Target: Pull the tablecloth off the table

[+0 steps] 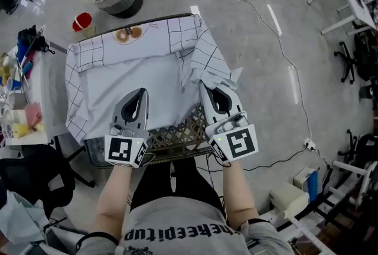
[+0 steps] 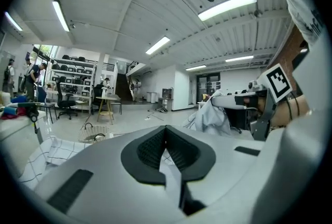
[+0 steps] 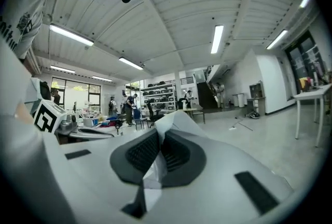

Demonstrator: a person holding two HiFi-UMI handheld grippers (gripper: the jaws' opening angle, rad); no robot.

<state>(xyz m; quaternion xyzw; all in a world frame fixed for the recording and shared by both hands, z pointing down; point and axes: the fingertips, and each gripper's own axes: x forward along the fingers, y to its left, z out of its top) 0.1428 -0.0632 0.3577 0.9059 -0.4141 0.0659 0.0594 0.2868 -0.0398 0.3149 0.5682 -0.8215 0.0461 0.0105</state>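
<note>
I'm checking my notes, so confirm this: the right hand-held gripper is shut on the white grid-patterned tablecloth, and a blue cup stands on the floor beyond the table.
One detail is wrong. The cup is red, not blue; the head view shows it on the floor past the cloth's far left corner. The rest holds: the right hand-held gripper is shut on the white grid-patterned tablecloth.

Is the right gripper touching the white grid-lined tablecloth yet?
Touching. The right gripper view shows the right gripper with black ribbed pads closed on the white grid-lined tablecloth, a fold poking out beyond them.
</note>
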